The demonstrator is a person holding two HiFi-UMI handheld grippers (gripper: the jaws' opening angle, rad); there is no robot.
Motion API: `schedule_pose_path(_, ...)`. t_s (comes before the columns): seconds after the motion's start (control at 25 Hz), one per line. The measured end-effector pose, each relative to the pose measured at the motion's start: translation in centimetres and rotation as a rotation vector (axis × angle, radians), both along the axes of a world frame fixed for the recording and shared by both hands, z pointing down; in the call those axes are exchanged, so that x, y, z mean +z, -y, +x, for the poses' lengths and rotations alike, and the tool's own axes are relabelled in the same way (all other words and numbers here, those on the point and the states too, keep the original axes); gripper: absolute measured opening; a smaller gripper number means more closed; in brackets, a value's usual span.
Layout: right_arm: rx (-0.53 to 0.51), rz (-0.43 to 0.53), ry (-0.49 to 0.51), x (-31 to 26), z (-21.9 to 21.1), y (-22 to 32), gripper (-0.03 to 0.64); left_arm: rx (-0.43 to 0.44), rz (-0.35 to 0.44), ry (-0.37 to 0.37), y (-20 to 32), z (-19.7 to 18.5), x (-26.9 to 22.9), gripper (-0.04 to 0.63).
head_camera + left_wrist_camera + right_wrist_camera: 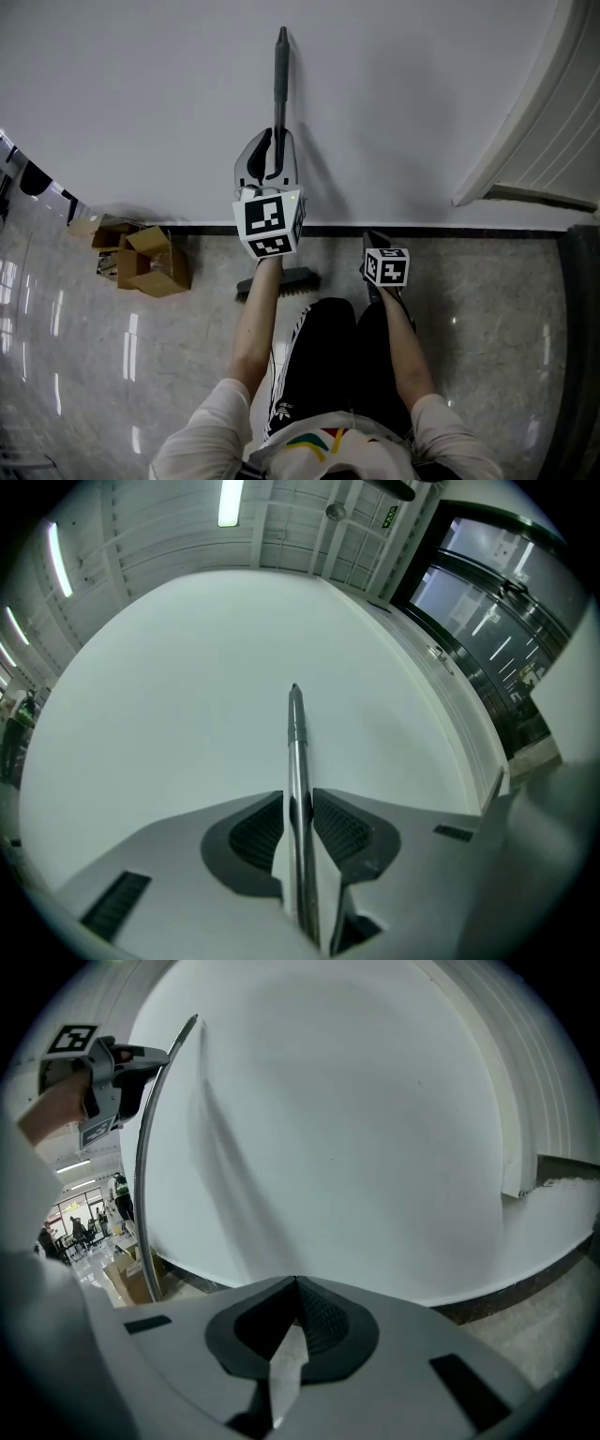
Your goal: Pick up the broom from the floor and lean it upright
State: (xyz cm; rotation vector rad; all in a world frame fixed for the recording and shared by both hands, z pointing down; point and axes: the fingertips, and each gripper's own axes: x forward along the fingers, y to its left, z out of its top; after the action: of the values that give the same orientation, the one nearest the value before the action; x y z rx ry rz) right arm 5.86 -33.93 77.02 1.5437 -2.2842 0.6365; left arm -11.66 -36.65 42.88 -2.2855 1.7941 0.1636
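Nearest the lens, the left claw has its two dark ribbed pads pressed on either side of the broom's metal handle, closed on it with the shaft running straight up through the gap; the grip sits on the upper part of the handle, below its darker end piece; from the head view the broom stands upright along the white wall, with its brush head down on the floor just beside the dark skirting; whether the handle's tip touches the wall I cannot tell; the right claw has its jaws closed tip to tip with nothing between them, held low and apart from the broom, aimed towards the foot of the wall; further out, to the left on the pale glossy floor, cardboard boxes sit close against the skirting; the person's black trousers fill the bottom of the head view
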Motion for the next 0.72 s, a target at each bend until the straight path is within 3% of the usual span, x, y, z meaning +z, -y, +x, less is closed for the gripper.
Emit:
schedule_pose_path(0.4,0.017,0.001,0.025,-0.2,0.0,0.0,0.012,0.035,-0.028,-0.015,1.2,0.1,-0.4,0.130)
schedule_pose_path(0.72,0.018,-0.012,0.041,0.2,-0.1,0.1,0.012,0.026,0.029,-0.040,-2.0,-0.4,-1.2,0.130)
